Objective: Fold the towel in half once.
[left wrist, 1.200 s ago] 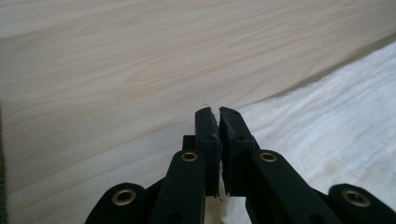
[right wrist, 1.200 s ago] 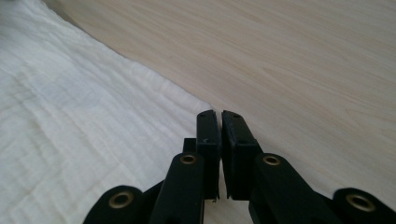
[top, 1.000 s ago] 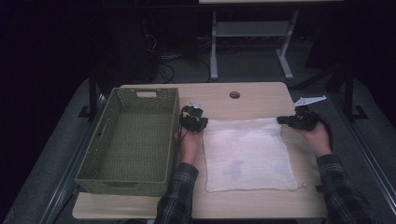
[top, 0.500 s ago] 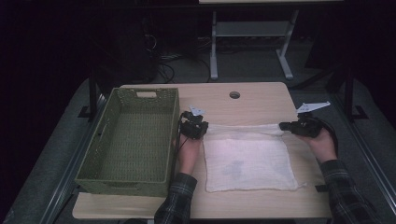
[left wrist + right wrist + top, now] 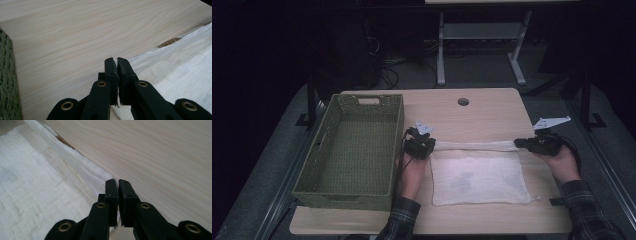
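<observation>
On the pale wooden counter [image 5: 492, 107], right of the green woven basket [image 5: 357, 145], lies the white square cloth [image 5: 479, 177]. The left gripper [image 5: 432, 145] and right gripper [image 5: 518, 144], jaws clamped on its far corners, have drawn that edge back toward the person since a second ago, so a fold looks underway.

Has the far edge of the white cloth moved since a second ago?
Yes. The cloth's far edge has come toward the person, farther from the round hole in the table, folding over.

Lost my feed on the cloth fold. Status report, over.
Left claw and right claw both shut on white cloth, far edge lifted and stretched between them. Green basket stands left of the cloth, nothing in the way.
</observation>
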